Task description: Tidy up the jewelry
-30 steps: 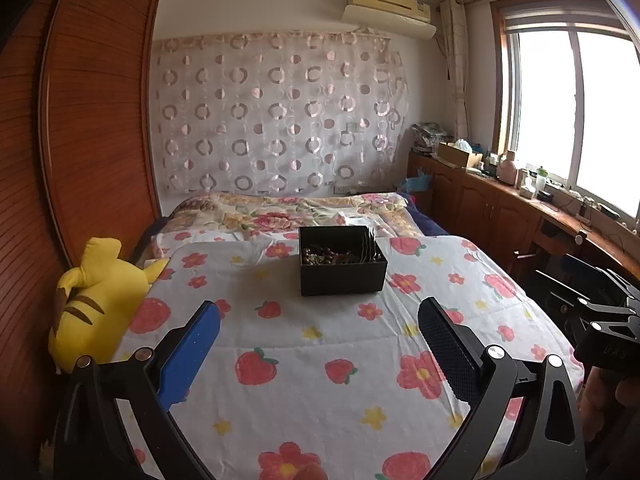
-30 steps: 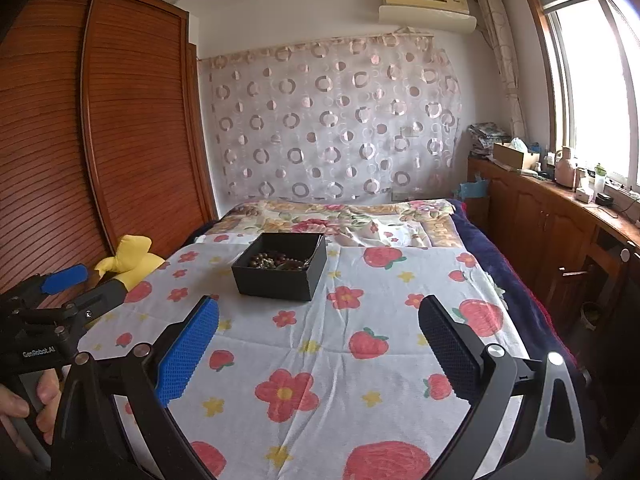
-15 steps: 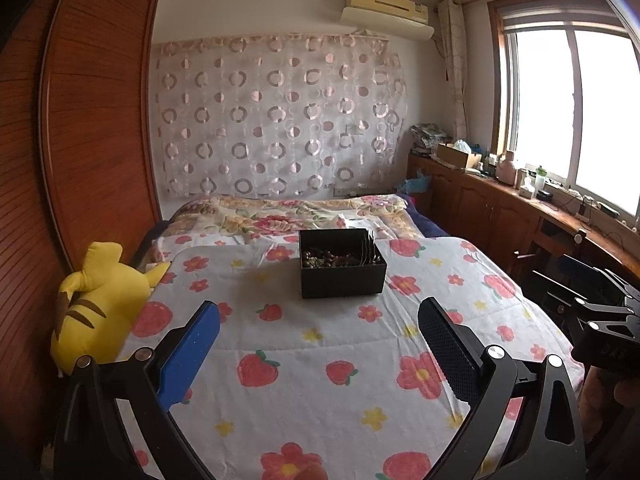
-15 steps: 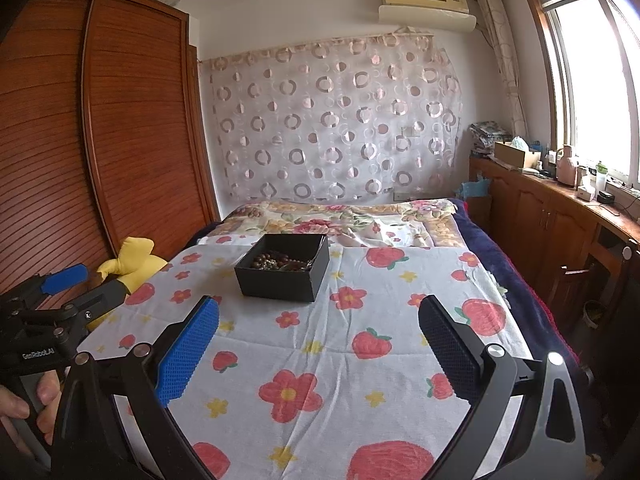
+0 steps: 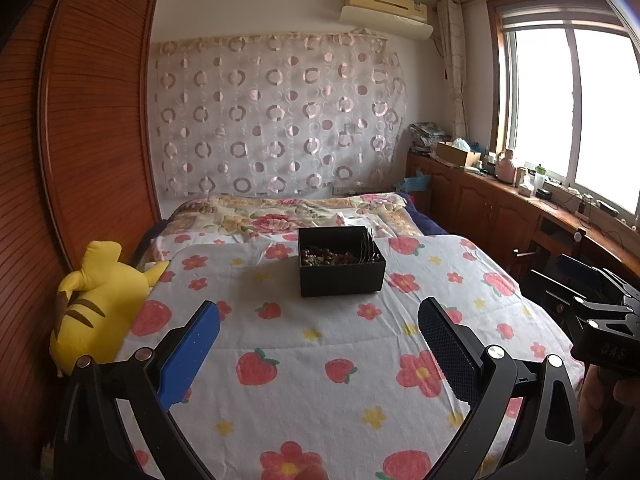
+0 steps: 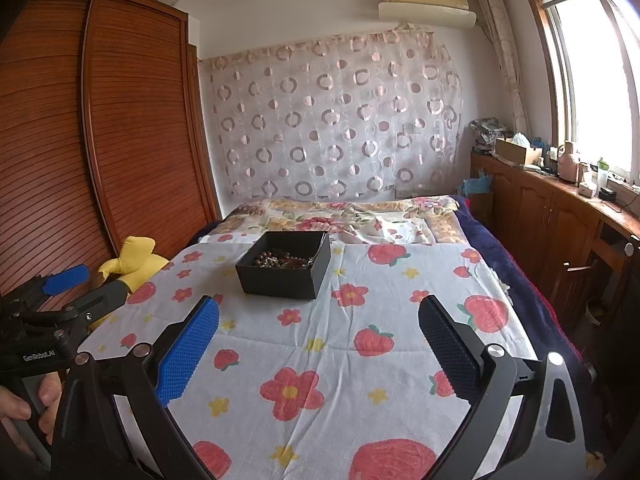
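1. Mid-bed, on the strawberry sheet (image 5: 320, 344), I saw the black jewelry box (image 5: 341, 264) sitting well ahead of both grippers.
2. Left gripper (image 5: 320, 344) and right gripper (image 6: 320, 344) were both spread wide, holding nothing, with bare sheet before them.

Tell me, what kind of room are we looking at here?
Most likely a home bedroom: a bed with a strawberry-print sheet, a tall wooden wardrobe beside it, and a yellow plush toy at its edge. A black box of beads sits on the bed.

Black frames, silver screws, blue textured fingers (image 6: 188, 354), bare-skinned hand (image 6: 24, 408).
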Motion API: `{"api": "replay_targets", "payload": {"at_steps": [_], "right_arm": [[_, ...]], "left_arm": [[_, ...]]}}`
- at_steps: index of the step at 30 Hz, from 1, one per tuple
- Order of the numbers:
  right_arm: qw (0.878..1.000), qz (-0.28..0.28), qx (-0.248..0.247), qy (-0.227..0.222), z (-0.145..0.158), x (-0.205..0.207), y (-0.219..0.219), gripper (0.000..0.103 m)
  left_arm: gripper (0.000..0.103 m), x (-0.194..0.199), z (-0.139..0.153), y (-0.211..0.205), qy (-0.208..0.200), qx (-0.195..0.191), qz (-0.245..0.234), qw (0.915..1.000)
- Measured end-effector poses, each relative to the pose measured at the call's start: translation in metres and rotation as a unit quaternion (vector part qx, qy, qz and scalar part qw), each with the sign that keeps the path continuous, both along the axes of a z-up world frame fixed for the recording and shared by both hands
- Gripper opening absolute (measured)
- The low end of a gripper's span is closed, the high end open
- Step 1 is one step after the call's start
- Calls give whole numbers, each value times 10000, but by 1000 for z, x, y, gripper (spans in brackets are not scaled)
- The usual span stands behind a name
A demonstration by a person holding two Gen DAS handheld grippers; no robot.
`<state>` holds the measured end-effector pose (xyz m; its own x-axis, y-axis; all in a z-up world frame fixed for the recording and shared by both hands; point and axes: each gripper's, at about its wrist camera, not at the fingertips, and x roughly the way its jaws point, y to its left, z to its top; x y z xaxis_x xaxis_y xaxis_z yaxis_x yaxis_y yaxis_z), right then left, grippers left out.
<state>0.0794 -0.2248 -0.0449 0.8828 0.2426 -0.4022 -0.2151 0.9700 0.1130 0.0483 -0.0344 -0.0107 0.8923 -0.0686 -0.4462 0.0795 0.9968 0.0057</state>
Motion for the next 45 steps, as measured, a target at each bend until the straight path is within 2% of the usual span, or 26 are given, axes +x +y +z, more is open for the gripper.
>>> {"api": "replay_targets", "payload": {"at_steps": [45], "right_arm": [[10000, -4, -4, 36, -4, 1, 12, 101]], "left_arm": [[96, 1, -3, -3, 34, -68, 18, 10000]]}}
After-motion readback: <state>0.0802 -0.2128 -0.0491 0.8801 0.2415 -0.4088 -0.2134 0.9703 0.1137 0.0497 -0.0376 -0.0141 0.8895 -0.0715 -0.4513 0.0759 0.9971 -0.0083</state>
